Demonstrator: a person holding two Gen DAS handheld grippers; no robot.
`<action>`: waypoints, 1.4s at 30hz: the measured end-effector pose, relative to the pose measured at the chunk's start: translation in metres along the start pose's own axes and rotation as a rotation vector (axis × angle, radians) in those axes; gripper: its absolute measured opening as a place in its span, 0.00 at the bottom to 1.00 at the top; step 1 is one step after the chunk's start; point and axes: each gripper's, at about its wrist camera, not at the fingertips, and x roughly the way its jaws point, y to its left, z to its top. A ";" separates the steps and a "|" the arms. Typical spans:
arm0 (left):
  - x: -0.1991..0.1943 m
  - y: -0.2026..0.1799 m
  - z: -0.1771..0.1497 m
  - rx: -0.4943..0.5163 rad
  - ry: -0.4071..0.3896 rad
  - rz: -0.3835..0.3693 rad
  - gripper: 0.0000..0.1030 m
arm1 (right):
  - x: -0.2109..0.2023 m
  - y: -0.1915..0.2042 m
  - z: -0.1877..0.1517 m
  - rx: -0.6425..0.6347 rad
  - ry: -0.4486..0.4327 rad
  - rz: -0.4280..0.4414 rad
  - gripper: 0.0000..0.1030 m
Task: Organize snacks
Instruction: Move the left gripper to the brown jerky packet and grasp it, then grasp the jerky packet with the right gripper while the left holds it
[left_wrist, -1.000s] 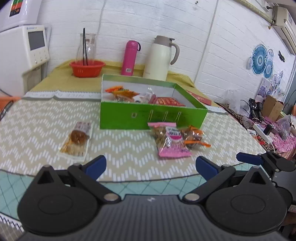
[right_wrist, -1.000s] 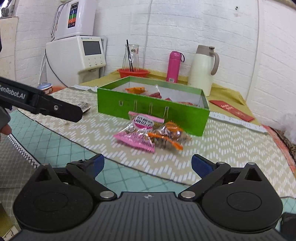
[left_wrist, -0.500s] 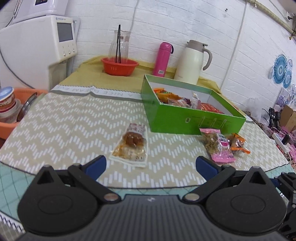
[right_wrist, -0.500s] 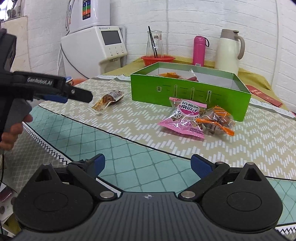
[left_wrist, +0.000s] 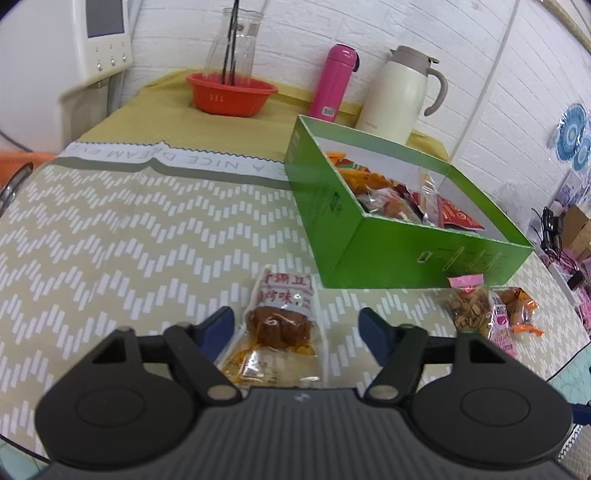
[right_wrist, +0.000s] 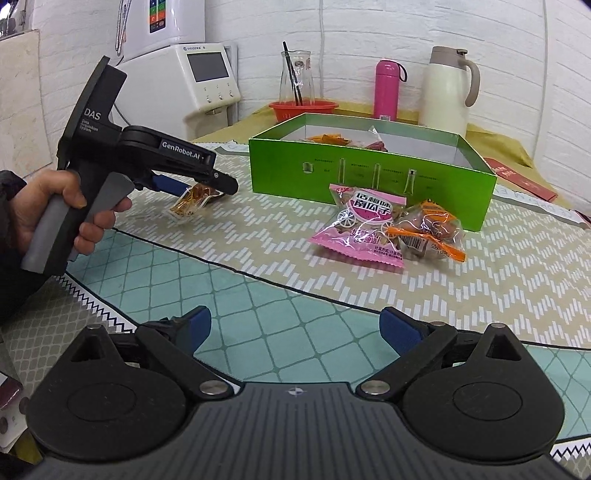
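A clear packet of brown snack (left_wrist: 280, 328) lies on the chevron cloth between the open fingers of my left gripper (left_wrist: 297, 328); it also shows in the right wrist view (right_wrist: 192, 201), under the left gripper (right_wrist: 207, 182). The green box (left_wrist: 369, 236) with several snacks inside stands to its right (right_wrist: 369, 177). A pink seed packet (right_wrist: 360, 229) and an orange-trimmed packet (right_wrist: 430, 229) lie in front of the box. My right gripper (right_wrist: 295, 328) is open and empty, low over the teal cloth.
A red bowl (left_wrist: 231, 92) with a glass carafe, a pink flask (left_wrist: 332, 86) and a cream thermos jug (left_wrist: 400, 96) stand at the back. A white water dispenser (right_wrist: 199, 77) is at the left. A person's hand (right_wrist: 48, 210) holds the left gripper.
My left gripper has moved forward and down until its open fingers sit on either side of the clear packet. My right gripper has drawn back a little.
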 end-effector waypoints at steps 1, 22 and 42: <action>0.000 -0.004 -0.001 0.013 0.010 -0.015 0.49 | 0.000 -0.001 0.000 0.003 -0.002 0.001 1.00; -0.037 -0.036 0.014 0.068 -0.074 -0.055 0.81 | -0.002 -0.012 -0.004 0.045 -0.020 0.033 1.00; -0.008 -0.090 -0.037 0.170 0.182 -0.423 0.32 | 0.004 -0.009 -0.006 0.024 0.021 0.024 1.00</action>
